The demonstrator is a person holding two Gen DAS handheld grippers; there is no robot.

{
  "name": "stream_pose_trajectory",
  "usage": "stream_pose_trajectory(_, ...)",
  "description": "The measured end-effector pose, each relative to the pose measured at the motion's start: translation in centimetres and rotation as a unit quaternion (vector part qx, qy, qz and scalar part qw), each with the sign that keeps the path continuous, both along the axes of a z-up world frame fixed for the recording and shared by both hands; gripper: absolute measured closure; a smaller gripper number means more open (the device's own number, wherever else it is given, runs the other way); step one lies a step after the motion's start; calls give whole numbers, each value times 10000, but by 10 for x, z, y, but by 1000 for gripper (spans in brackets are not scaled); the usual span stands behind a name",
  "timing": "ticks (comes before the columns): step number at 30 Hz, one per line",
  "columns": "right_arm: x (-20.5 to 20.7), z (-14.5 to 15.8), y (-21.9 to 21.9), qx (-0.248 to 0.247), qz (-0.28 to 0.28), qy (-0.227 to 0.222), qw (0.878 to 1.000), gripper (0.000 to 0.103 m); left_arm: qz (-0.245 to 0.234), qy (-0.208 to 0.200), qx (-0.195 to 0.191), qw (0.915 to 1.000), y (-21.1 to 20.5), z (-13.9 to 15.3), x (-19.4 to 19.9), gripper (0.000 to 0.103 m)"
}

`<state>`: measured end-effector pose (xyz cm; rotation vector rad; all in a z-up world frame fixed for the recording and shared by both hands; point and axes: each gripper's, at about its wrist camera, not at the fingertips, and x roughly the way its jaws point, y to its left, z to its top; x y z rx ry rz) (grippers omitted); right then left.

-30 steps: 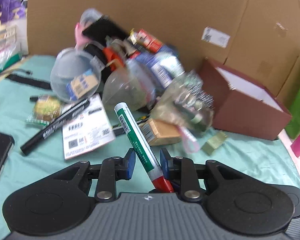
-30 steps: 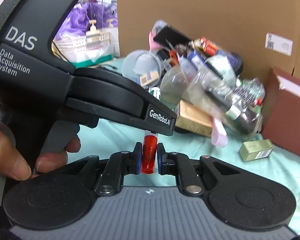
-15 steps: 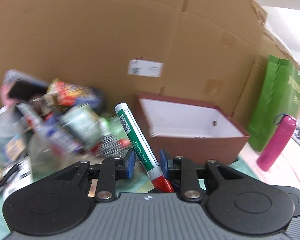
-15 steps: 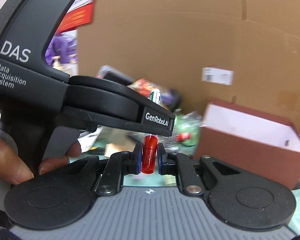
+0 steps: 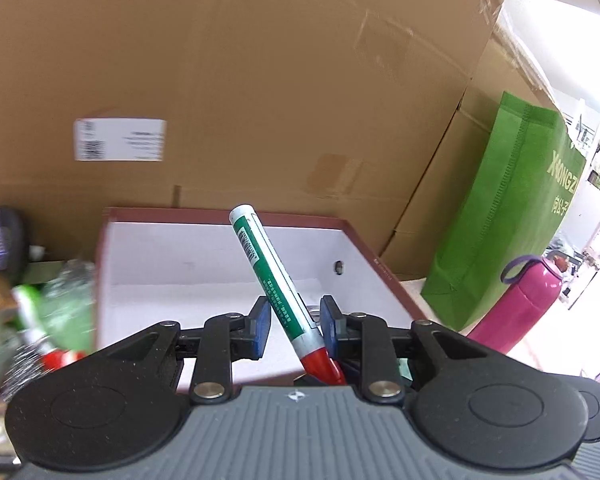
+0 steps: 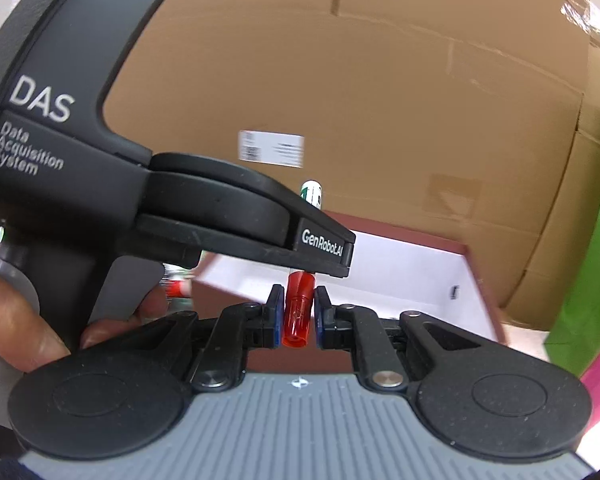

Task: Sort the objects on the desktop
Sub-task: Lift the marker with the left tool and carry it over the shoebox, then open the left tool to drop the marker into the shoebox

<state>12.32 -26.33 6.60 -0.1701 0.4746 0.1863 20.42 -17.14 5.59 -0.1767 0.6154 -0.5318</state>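
A green and white marker point(image 5: 274, 280) with a red cap point(image 6: 298, 312) is held by both grippers. My left gripper point(image 5: 296, 326) has its jaws loosely around the marker's barrel, which leans to the left. My right gripper point(image 6: 297, 314) is shut on the red cap, just under the left gripper's black body point(image 6: 220, 216). Both hover at the near side of an open maroon box with a white inside point(image 5: 188, 264), which also shows in the right wrist view point(image 6: 400, 272). The box looks empty.
A large cardboard box point(image 5: 260, 80) stands behind as a wall. A blurred pile of desktop objects point(image 5: 32, 312) lies left of the maroon box. A green bag point(image 5: 512, 216) and a pink bottle point(image 5: 528, 300) stand to the right.
Both grippers have swung right together with the marker, away from the pile, and now face the open maroon box closely. The left jaws look slightly wider.
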Motion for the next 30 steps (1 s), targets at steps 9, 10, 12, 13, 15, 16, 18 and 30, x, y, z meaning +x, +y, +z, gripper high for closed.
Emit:
stream_pose_trajectory(9, 66, -4, -42, -280, -373, 572, 9973, 89, -363, 711, -107, 9968, -54, -18, 70, 75)
stream_pose_trajectory(10, 73, -5, -46, -299, -409, 651, 9966, 89, -418, 801, -103, 9959, -59, -22, 77, 75)
stream_pose_trajectory(12, 87, -10, -56, -269, -465, 850, 9949, 89, -513, 1021, -97, 9934, -68, -31, 91, 74)
stream_pose_trajectory(13, 93, -12, -60, -262, -480, 949, 9940, 89, -551, 1133, -85, 9920, -72, -36, 98, 74)
stream_pose_trajectory(15, 105, -18, -68, -265, -507, 1149, 9917, 89, -612, 1312, -37, 9895, -80, -45, 108, 74)
stream_pose_trajectory(16, 111, -21, -71, -279, -509, 1242, 9906, 89, -626, 1381, -3, 9884, -83, -49, 112, 74)
stream_pose_trajectory(18, 119, -27, -74, -313, -506, 1387, 9885, 89, -650, 1491, 55, 9867, -88, -57, 118, 74)
stream_pose_trajectory(30, 143, -45, -86, -395, -596, 1688, 9831, 90, -755, 1942, 48, 9780, -96, -71, 136, 74)
